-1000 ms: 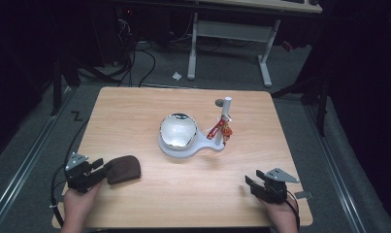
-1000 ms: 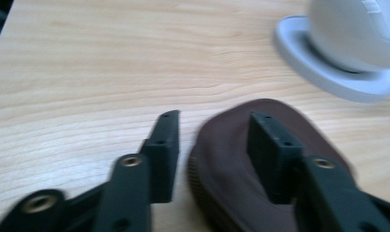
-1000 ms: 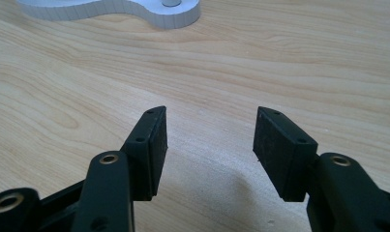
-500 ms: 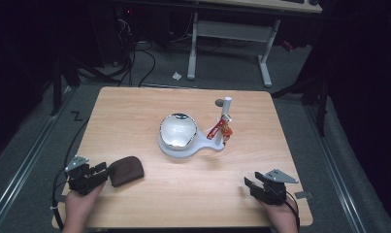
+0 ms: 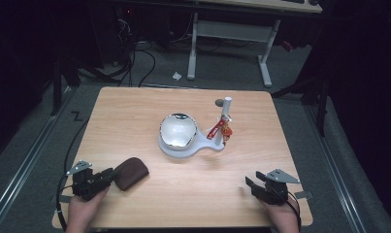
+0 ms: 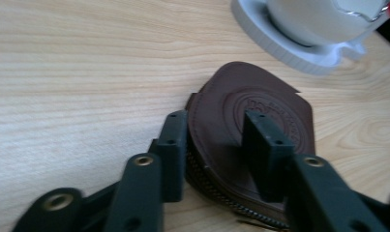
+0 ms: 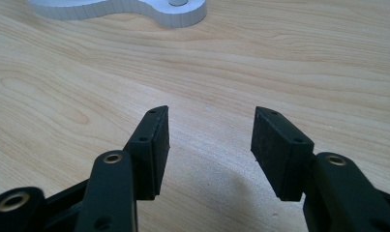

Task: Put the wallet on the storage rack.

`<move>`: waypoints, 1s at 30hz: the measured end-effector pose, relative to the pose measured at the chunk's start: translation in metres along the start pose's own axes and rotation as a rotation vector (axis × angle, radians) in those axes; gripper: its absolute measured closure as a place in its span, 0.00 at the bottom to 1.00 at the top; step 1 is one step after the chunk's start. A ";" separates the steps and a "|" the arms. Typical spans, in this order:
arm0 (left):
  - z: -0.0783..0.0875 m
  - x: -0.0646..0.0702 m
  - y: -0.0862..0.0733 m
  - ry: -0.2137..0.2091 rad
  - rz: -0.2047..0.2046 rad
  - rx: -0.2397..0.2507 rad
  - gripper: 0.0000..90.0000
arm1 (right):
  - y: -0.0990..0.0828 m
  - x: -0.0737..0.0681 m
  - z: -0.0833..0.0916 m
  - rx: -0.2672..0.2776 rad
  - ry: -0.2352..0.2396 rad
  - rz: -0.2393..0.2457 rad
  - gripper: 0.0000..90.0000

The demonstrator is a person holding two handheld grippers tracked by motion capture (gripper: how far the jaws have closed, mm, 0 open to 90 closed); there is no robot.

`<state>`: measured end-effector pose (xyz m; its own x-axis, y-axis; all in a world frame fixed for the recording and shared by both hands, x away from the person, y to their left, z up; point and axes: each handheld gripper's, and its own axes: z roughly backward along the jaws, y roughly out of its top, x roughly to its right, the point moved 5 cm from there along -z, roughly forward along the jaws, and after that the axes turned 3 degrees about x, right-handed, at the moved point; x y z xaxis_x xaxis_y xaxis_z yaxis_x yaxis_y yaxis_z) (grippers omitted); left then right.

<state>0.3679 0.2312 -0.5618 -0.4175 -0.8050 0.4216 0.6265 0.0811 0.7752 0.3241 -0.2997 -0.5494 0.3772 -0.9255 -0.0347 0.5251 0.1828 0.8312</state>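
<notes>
At the lower left of the high view, the left gripper [image 5: 107,175] has its jaws set around the near end of the brown leather pouch [image 5: 130,173], which lies flat on the table [image 5: 135,111]. The jaws have just been closing, one at the pouch's edge and one over its top; a firm clamp cannot be confirmed. The pick-up looks barely begun, with lifting left. At centre stands a white stand with a shiny bowl [image 5: 178,131]. At lower right, the right gripper [image 5: 252,185] rests with jaws apart, empty.
</notes>
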 end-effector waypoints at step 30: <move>0.009 0.019 0.002 0.036 -0.106 0.058 0.97 | 0.001 0.008 0.006 0.022 -0.015 -0.030 0.56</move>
<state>0.3550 0.2219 -0.5482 -0.4544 -0.8314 0.3197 0.5406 0.0278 0.8408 0.3230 -0.3090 -0.5453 0.3499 -0.9354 -0.0512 0.5186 0.1479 0.8422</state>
